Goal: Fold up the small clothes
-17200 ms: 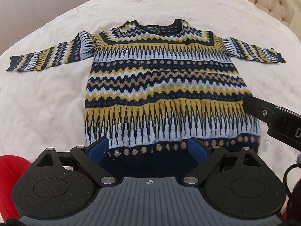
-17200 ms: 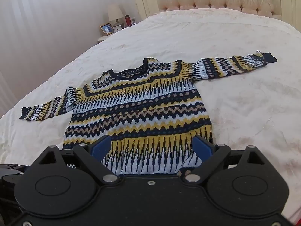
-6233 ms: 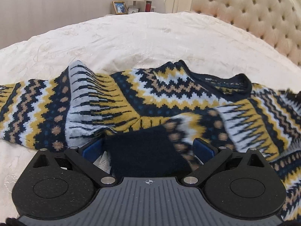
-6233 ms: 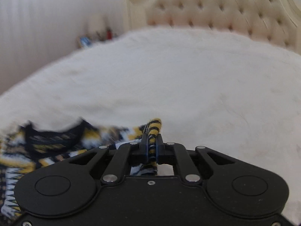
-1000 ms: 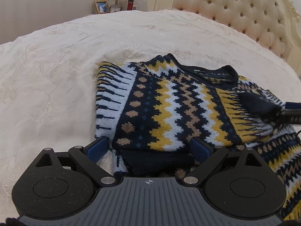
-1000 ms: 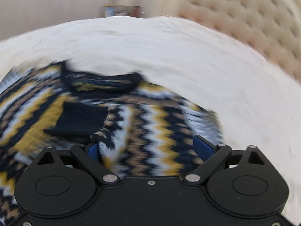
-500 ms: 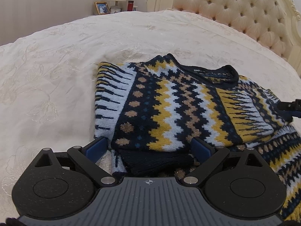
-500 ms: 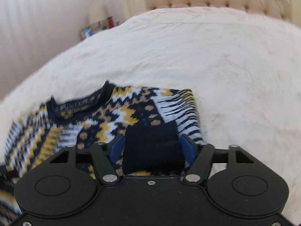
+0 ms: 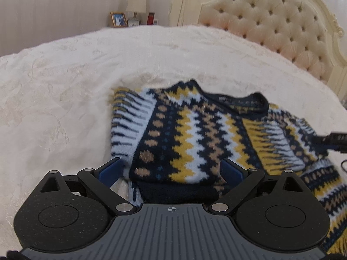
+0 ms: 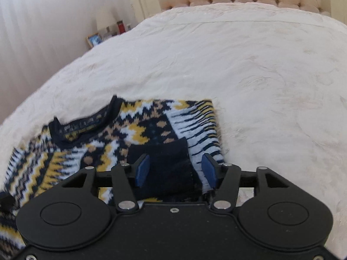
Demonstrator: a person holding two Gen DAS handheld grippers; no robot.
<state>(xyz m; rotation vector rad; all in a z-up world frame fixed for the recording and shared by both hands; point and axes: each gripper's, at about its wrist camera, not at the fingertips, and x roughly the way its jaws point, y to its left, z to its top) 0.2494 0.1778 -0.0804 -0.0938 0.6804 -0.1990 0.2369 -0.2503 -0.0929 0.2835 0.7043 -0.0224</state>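
A navy, yellow and white patterned knit sweater lies on the bed with both sleeves folded in over its body. My left gripper hangs low over the near left part, jaws wide open. The folded left sleeve and its dark cuff lie loose between the pads. My right gripper is over the sweater at its right side. Its jaws are half apart and opening, with the right sleeve's navy cuff lying flat between them, not pinched. In the left wrist view the right gripper shows at the right edge.
A cream bedspread spreads wide around the sweater, with bare cover to the left. A tufted headboard stands at the far end. A nightstand with a lamp and photo frames is beyond the bed's far corner.
My right gripper swung from the sweater's middle to its right side and its jaws narrowed around the navy cuff. The left gripper stayed put, still wide open.
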